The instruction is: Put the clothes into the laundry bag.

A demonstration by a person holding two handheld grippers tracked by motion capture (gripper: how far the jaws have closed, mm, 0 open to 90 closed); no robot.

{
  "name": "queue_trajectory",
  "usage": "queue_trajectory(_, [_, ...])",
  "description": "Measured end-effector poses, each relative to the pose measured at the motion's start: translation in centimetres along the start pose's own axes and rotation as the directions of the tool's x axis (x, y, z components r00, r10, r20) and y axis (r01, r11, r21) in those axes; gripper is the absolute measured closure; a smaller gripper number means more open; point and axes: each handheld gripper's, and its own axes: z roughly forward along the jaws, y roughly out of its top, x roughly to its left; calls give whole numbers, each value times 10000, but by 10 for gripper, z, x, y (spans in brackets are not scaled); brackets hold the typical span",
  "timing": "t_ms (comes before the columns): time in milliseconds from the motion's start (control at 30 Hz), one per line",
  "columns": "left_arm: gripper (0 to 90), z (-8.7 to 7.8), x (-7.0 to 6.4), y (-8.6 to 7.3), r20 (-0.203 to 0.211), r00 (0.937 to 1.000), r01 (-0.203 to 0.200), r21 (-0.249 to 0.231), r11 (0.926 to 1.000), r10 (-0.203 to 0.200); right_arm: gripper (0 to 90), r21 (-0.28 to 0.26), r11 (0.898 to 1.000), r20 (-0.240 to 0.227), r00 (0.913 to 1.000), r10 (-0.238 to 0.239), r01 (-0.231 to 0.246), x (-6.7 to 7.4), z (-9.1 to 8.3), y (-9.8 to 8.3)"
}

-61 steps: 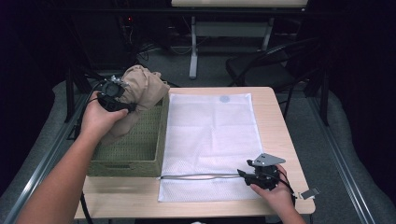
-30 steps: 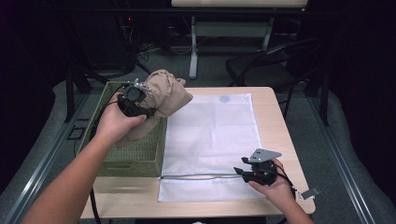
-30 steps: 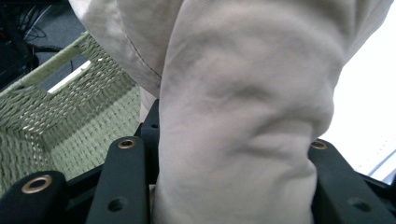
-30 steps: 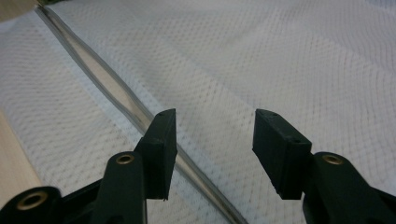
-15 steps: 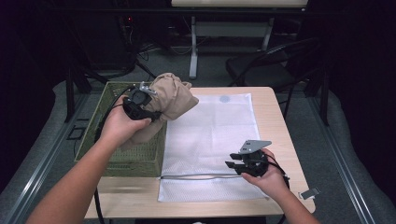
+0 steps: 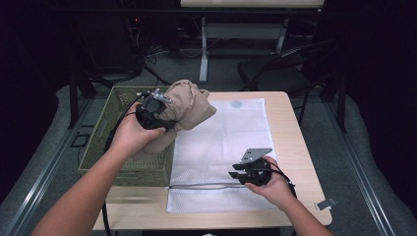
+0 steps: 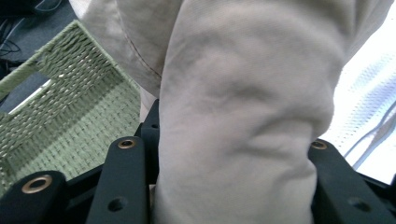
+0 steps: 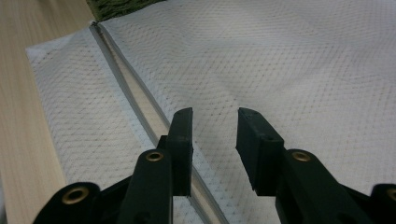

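My left gripper [image 6: 156,112] is shut on a bunched beige garment [image 6: 189,104], held up over the right rim of the green woven basket [image 6: 105,142] and the left edge of the white mesh bag [image 6: 231,132]. In the left gripper view the garment [image 7: 243,107] bulges between the black jaws of the left gripper [image 7: 224,149]. The bag lies flat on the table, its zipper [image 6: 201,186] running along the near edge. My right gripper [image 6: 237,175] hovers low over that edge. Its jaws have just been closing and still stand apart, right gripper [image 8: 215,116], with only mesh [image 8: 289,60] beneath and the zipper [image 8: 126,79] passing under the left jaw.
The wooden table [image 6: 295,128] has bare strips to the right of the bag and along the front. A small grey clip [image 6: 326,202] lies near the front right corner. A dark chair [image 6: 275,69] and a white stand [image 6: 204,54] are behind the table.
The left gripper has carried the garment rightward from above the basket to the bag's left edge. The right gripper has shifted left along the zipper edge, and its jaws have narrowed.
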Motion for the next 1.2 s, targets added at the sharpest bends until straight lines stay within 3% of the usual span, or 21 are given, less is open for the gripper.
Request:
queue_trajectory(567, [547, 7, -19, 5, 529, 9985, -109, -54, 9999, 112, 683, 395, 9991, -537, 9984, 175, -154, 11, 35, -11])
queue_trajectory(1200, [546, 10, -37, 4, 984, 9951, -33, -66, 10000, 39, 657, 602, 9976, -441, 9983, 375, -348, 12, 47, -18])
